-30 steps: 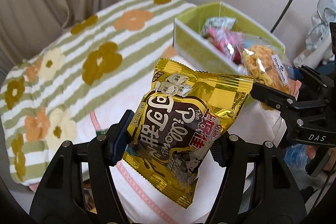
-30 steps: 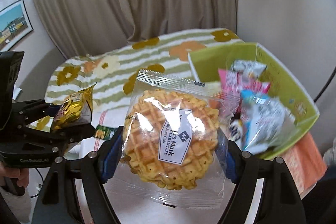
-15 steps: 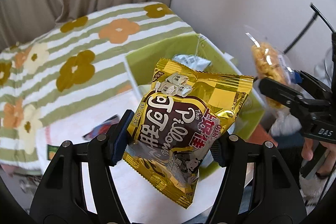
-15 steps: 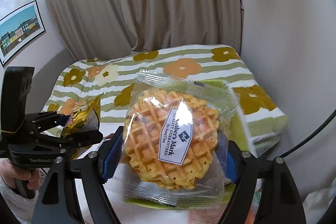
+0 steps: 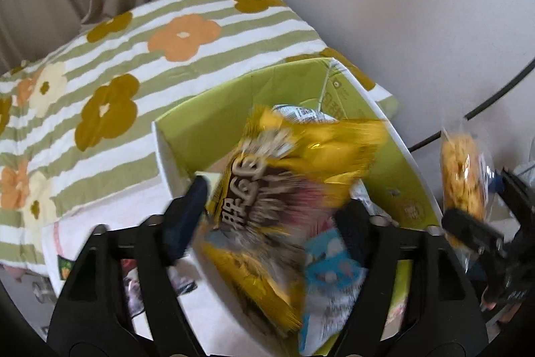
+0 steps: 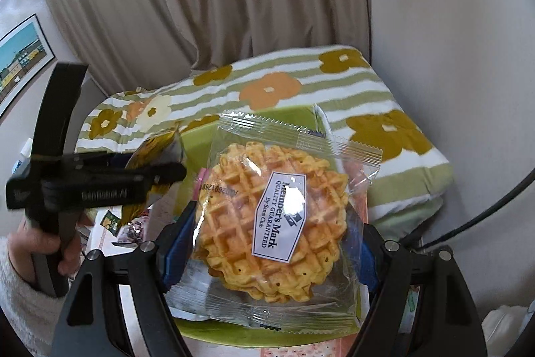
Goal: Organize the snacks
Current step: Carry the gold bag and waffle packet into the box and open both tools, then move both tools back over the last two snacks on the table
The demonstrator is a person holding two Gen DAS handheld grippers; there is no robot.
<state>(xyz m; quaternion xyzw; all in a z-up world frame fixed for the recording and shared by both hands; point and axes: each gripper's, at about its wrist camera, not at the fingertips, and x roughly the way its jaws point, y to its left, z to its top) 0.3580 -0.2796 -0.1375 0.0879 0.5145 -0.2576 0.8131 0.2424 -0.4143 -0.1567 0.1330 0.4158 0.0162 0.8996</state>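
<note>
In the left wrist view the gold and brown snack bag (image 5: 284, 189) is blurred between the fingers of my left gripper (image 5: 274, 216), above the open green box (image 5: 234, 102). The jaws look spread a little wider than the bag; I cannot tell whether they still grip it. My right gripper (image 6: 267, 243) is shut on a clear-wrapped waffle (image 6: 271, 216) and holds it over the green box (image 6: 291, 114). The waffle also shows at the right in the left wrist view (image 5: 463, 176). The left gripper shows at the left of the right wrist view (image 6: 167, 171).
The box holds several snack packets, among them a blue one (image 5: 331, 266). It stands on a white cloth (image 5: 110, 216) on a striped flowered cover (image 5: 133, 56). More small packets (image 6: 133, 230) lie left of the box. Curtain and wall stand behind.
Both grippers have moved over the green box. The gold bag is now blurred and tilted between the left fingers, which look wider apart. The waffle stays held in the right gripper.
</note>
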